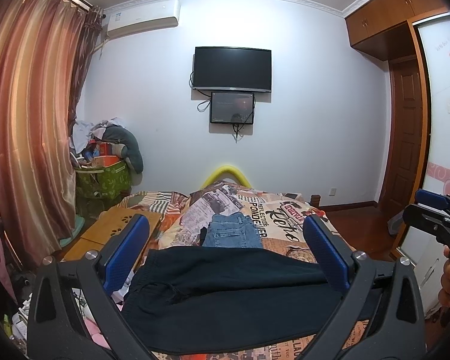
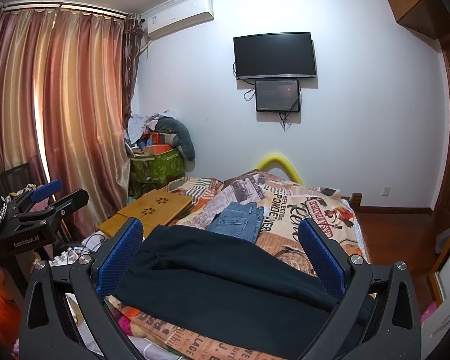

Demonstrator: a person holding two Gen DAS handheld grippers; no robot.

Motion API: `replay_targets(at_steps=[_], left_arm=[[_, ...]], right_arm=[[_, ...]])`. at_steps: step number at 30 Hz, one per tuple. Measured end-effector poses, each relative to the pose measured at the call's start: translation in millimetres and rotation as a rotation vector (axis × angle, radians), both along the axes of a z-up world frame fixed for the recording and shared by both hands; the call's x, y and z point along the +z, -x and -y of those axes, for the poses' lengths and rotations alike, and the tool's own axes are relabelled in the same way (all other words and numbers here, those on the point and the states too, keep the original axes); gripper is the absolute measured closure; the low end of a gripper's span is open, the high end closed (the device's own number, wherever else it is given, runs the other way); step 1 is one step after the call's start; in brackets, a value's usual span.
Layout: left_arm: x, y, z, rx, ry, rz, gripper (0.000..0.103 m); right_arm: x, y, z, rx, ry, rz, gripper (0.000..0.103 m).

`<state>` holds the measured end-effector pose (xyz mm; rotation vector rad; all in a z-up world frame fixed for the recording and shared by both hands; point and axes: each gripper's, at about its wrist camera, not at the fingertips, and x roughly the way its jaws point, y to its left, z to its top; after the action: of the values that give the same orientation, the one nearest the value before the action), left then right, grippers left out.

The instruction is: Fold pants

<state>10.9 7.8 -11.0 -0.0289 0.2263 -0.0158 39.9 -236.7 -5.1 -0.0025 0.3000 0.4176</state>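
Black pants point(image 1: 225, 294) lie spread across the near end of the bed point(image 1: 285, 228), apparently unfolded; folded jeans point(image 1: 232, 231) sit beyond. Left tongs point(image 1: 225, 258) and right tongs point(image 2: 222, 255) hover spread, gripping nothing.

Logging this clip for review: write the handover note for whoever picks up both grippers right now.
Left gripper: open, holding nothing, above the bed.
Right gripper: open, holding nothing.
Black pants: spread flat across the near end of the patterned bedspread, not yet folded.
Blue jeans: lying just beyond them, seemingly folded.
Left to do: grip the black pants and fold them.
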Motion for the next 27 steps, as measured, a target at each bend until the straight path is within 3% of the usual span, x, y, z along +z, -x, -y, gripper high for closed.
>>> replay_targets(at_steps=[19, 27], left_arm=[[1.4, -4.5, -2.9, 0.001, 0.006, -0.011, 0.000], [-10.3, -33.6, -9.6, 0.001, 0.010, -0.047, 0.000]], right_arm=[[-3.5, -4.5, 1.8, -0.003, -0.006, -0.015, 0.000], [-11.8, -22.6, -0.3, -0.029, 0.009, -0.055, 0.000]])
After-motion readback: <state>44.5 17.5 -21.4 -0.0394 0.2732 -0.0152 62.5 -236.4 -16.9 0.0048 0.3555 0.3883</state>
